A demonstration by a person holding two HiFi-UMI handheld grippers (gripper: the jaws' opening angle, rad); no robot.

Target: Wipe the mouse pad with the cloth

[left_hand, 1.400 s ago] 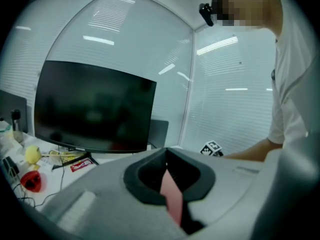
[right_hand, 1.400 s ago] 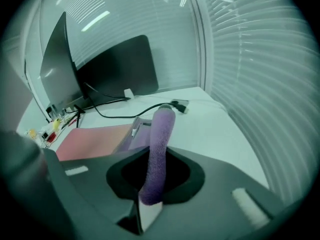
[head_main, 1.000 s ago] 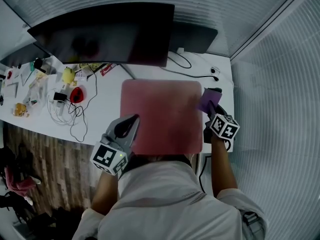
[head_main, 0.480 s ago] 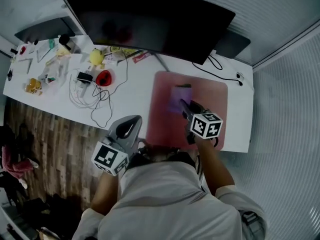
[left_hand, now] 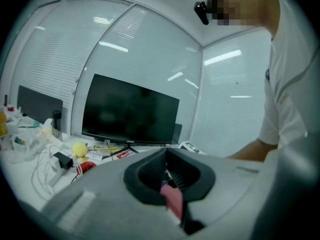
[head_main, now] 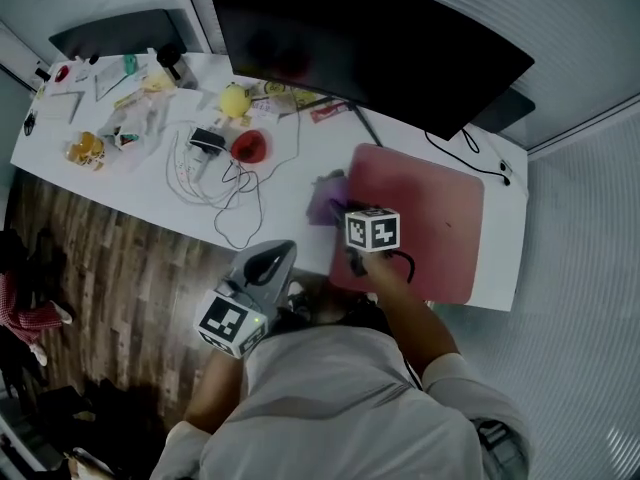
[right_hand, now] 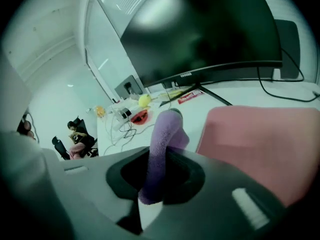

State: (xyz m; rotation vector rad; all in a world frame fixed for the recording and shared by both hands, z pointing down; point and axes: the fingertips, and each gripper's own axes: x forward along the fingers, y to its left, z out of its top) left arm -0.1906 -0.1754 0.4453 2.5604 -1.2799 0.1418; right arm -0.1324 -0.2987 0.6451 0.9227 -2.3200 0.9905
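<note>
And the right gripper (head_main: 340,213) is finishing its sweep: it is now sitting at the left edge of the pink mouse pad (head_main: 430,218), just right of centre in the head view. Its jaws are clamped tight on the purple cloth (head_main: 326,196), and the right gripper view is showing the fabric pinched between them and curling up and forward out of the grip. A second ago that cloth was at the pad's right edge, half a second ago it was in the middle, and now it is spilling past the left border onto the white desk (head_main: 300,168). That looks like one full right-to-left pass across the upper part of the pad, so the wipe is well under way. The lower strip, nearer the person, probably still needs a stroke. The left gripper (head_main: 272,256) is hanging low at lower centre, off the desk's near edge and well apart from the pad, just as in both earlier frames. Its jaws are drawn together on nothing, with only a sliver of pink pad showing beyond them in its own view. The black monitor (head_main: 370,38) is looming across the top, and the whole desk is sliding rightward in frame as the head turns.
</note>
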